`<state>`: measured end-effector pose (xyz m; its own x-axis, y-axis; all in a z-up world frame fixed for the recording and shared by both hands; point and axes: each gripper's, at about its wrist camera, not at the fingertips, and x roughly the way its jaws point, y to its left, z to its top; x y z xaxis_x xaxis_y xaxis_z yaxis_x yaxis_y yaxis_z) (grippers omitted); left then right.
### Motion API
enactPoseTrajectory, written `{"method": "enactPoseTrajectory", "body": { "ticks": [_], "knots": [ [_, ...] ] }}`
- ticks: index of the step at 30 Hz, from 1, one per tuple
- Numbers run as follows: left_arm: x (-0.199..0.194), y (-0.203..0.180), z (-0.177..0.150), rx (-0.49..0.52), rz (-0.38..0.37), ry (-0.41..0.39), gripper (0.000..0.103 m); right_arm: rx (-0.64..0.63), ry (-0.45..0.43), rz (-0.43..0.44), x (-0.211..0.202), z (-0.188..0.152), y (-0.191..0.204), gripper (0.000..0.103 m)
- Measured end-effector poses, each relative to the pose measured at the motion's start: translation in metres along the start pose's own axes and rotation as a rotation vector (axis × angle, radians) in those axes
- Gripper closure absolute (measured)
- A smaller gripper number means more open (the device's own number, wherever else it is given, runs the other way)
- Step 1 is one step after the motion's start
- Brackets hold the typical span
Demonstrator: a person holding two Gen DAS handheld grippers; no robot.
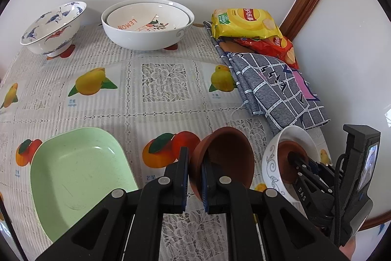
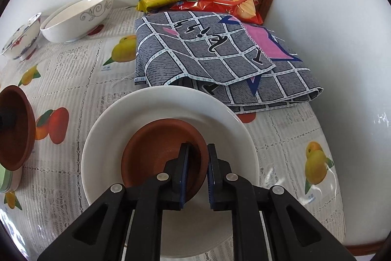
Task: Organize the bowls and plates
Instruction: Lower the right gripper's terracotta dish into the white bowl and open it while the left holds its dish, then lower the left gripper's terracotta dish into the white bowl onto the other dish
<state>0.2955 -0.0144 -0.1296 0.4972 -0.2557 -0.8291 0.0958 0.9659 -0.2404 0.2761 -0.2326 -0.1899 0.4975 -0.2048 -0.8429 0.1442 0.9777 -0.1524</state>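
Tools both clamped: left tool [image 1: 195, 177] on round terracotta bowl [image 1: 227, 153] rim, right tool [image 2: 198, 175] on matte brown bowl [image 2: 156, 151] w/in glossy white bowl [image 2: 122, 124].

A small brown bowl [image 1: 224, 158] was tilted on edge, its rim clamped in the left gripper [image 1: 195, 177]. A second brown bowl [image 2: 163, 153] sat nested inside a white bowl [image 2: 110, 138], its near rim between the right gripper's [image 2: 198, 173] fingers.
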Motion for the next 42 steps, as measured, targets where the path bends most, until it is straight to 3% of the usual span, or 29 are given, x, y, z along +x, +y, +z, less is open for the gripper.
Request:
{"method": "enactPoseTrajectory", "body": {
  "ticks": [10,14,17,25,34,42],
  "knots": [
    [-0.01,0.0,-0.005,0.012,-0.01,-0.009,0.094,-0.008,-0.016,-0.01,0.003,-0.002,-0.001,0.082],
    [-0.019,-0.001,-0.007,0.019,-0.009,-0.021,0.094,-0.003,-0.038,0.009,-0.003,-0.002,-0.001,0.071],
    [-0.027,-0.003,-0.009,0.019,-0.011,-0.033,0.094,0.007,-0.059,0.022,-0.011,-0.002,-0.003,0.07],
    [-0.05,-0.014,-0.017,0.037,-0.02,-0.065,0.094,0.056,-0.115,0.071,-0.05,-0.006,-0.018,0.069],
    [-0.069,-0.036,-0.029,0.061,-0.041,-0.09,0.094,0.108,-0.193,0.057,-0.104,-0.022,-0.047,0.058],
    [-0.065,-0.063,-0.04,0.083,-0.063,-0.079,0.094,0.15,-0.226,-0.008,-0.144,-0.045,-0.079,0.053]
  ]
}}
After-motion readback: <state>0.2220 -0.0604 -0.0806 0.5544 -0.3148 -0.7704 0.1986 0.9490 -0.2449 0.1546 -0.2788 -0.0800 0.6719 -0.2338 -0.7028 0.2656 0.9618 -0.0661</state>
